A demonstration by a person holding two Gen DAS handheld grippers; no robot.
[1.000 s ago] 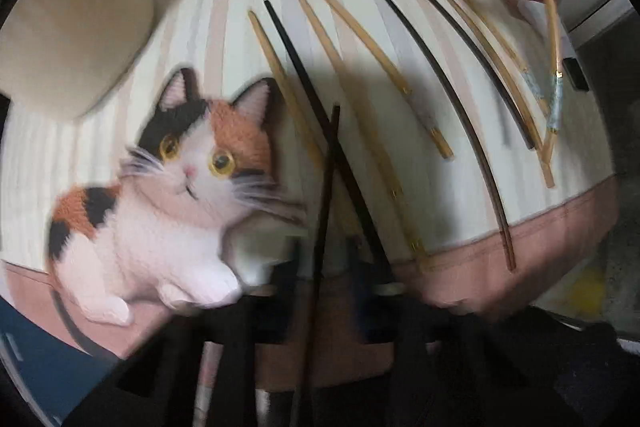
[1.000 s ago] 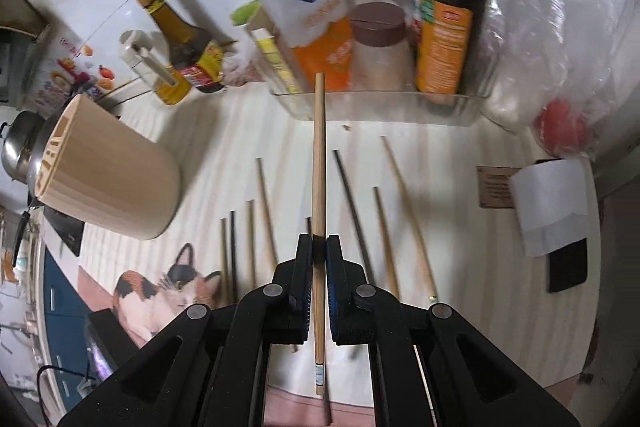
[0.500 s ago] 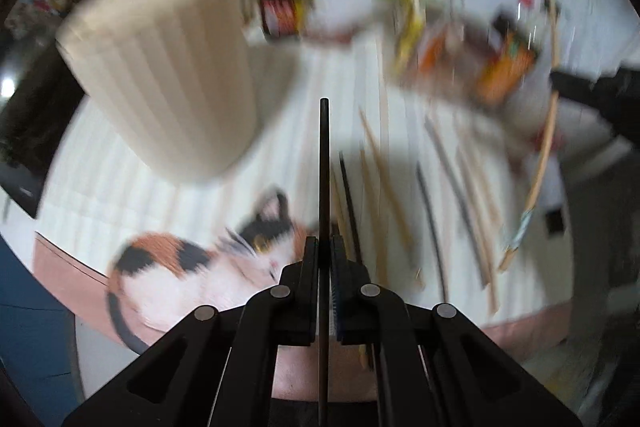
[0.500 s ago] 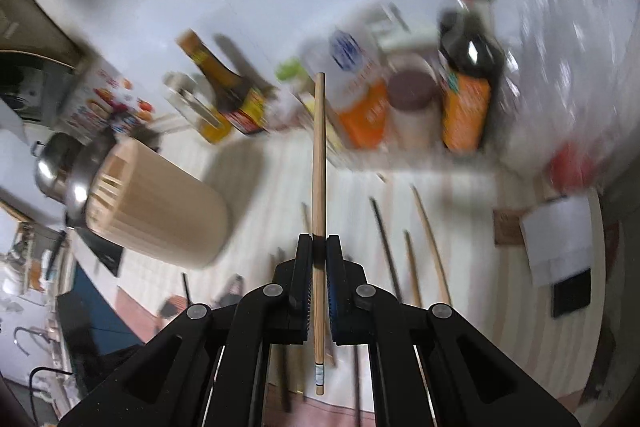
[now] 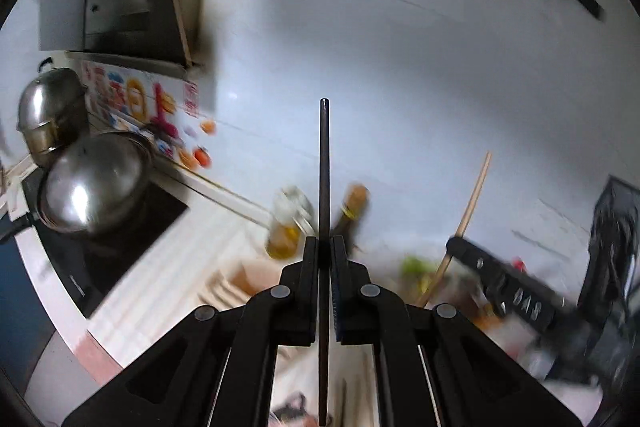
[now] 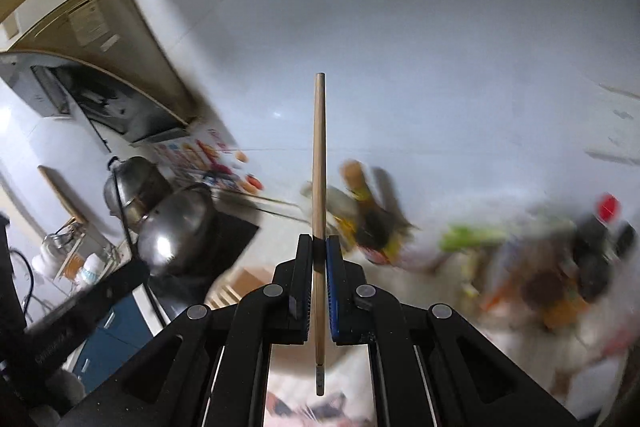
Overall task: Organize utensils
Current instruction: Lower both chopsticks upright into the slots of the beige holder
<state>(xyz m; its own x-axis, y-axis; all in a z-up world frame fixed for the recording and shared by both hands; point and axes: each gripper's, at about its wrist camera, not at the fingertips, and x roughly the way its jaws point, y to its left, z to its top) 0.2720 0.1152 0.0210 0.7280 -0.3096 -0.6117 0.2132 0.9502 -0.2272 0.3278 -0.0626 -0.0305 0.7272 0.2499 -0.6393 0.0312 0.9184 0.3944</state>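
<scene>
Left gripper [image 5: 324, 247] pinches black chopstick [image 5: 324, 163], right gripper [image 6: 319, 247] wooden chopstick [image 6: 319, 155]; labels blurred.

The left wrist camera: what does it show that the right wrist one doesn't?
Only the left view: a black chopstick clamped in the left gripper, and the right gripper seen from the side, holding its stick. Only the right view: blue cabinets and a red cap. Both share the steel pots, blurred bottles and the wooden chopstick.
</scene>
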